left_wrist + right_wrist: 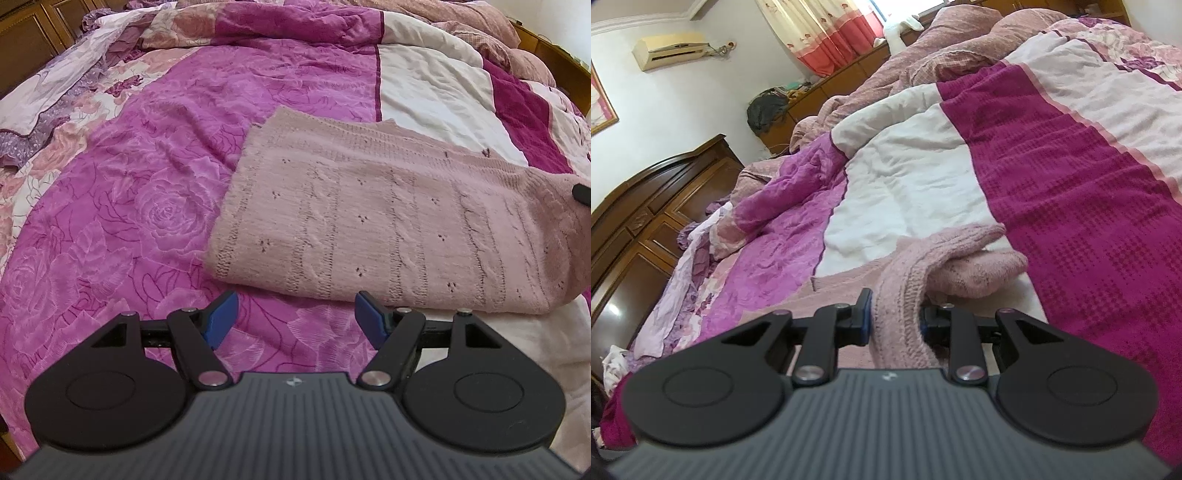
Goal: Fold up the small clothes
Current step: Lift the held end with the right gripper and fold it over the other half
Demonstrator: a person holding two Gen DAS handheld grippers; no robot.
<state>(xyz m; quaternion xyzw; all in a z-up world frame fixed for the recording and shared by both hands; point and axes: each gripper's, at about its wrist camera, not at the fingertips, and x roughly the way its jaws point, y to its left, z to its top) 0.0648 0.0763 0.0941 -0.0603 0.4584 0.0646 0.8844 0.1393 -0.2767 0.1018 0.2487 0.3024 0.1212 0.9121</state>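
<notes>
A pale pink knitted sweater (369, 218) lies folded on the bed, its near edge just beyond my left gripper (295, 314). That gripper hovers over the quilt, open, blue pads apart with nothing between them. In the right wrist view my right gripper (895, 317) is shut on a bunched fold of the same pink sweater (901, 295), lifted off the bed. A sleeve (975, 269) droops ahead of it. A black tip of the right gripper (581, 192) shows at the sweater's right end in the left wrist view.
A magenta rose-print quilt (129, 221) with white and dark pink panels (1071, 206) covers the bed. Rumpled bedding (923, 55) is heaped at the far side. A dark wooden wardrobe (639, 221) stands to the left.
</notes>
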